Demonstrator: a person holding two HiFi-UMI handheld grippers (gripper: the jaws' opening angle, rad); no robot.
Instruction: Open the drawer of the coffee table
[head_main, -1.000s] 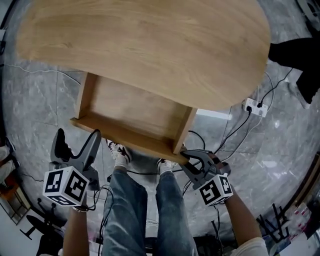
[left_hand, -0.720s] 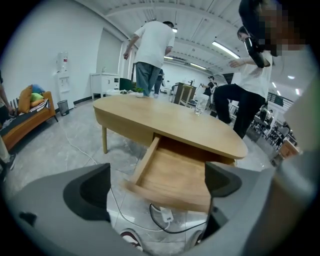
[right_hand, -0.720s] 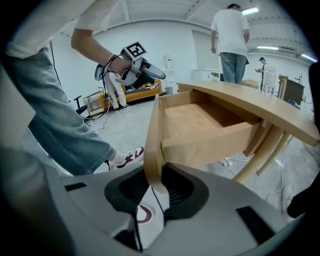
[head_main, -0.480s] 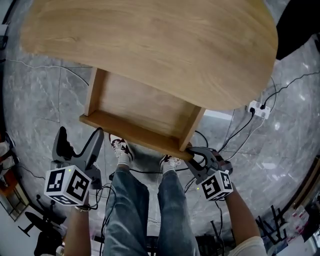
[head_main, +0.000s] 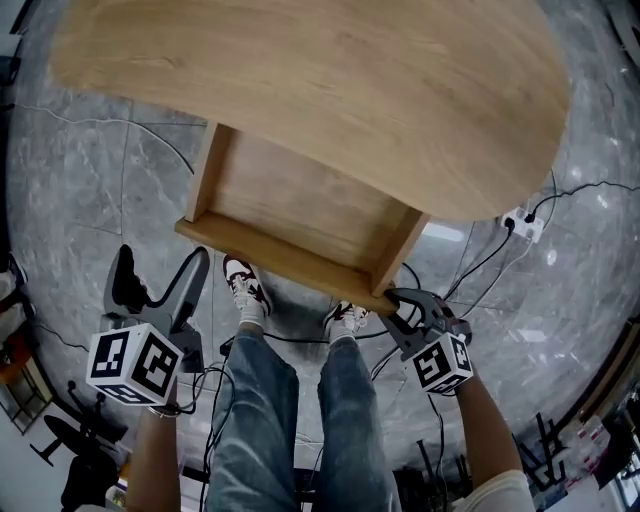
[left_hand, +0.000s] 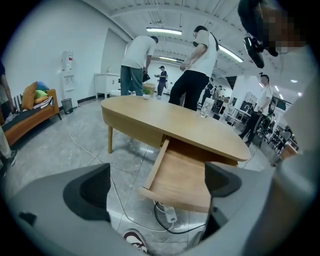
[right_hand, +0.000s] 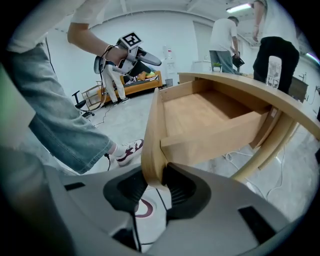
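Jutting drawer (head_main: 300, 205), front in right tongs (head_main: 393, 304).

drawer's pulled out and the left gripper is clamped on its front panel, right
Not quite: the right gripper is clamped on the front panel, as the right gripper view shows. The left gripper is open, holding nothing. The drawer is pulled out.

Right gripper (head_main: 396, 300) clamps its jaws on the right end of the drawer (head_main: 285, 258) front, right forearm (head_main: 482, 425) angled down behind it; left gripper (head_main: 160, 268) hangs off the drawer's left front corner, jaws wide apart, empty
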